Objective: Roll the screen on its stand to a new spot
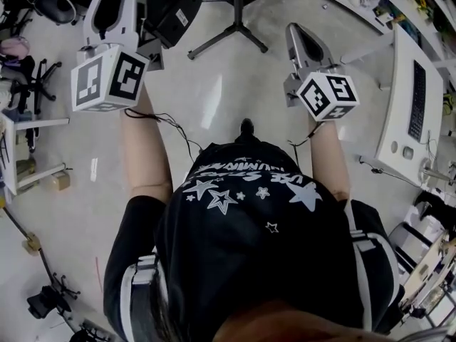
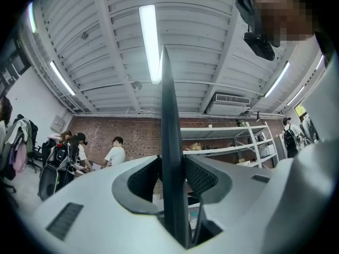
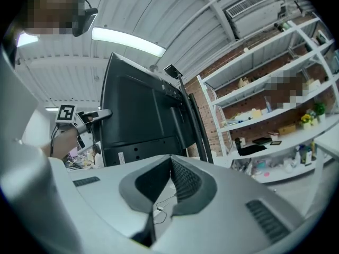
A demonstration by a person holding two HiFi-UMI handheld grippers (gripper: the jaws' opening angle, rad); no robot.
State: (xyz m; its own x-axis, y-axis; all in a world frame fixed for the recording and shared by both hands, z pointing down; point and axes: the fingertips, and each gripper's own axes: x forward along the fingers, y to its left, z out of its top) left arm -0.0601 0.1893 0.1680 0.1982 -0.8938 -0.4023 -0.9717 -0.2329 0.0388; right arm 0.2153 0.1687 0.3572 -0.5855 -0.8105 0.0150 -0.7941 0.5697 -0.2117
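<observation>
A person in a black star-printed shirt stands with both bare forearms stretched forward, seen from above, a gripper in each hand. The left gripper, its marker cube level with the chest, reaches ahead and to the left; its fingers are clamped on the side edge of the screen. The right gripper is held out to the right of the body, well apart from the panel, its fingers closed tip to tip with nothing between them.

The screen stands upright just in front of the person. Edge-on to the left gripper, it shows as a thin dark blade running straight up toward the ceiling lights; from the right gripper its dark back faces the camera, long side level. Below it the stand spreads its black legs on the pale floor.

To the right sits a white counter carrying a keyboard. Farther off, white shelving lines a brick wall, where several people gather.
</observation>
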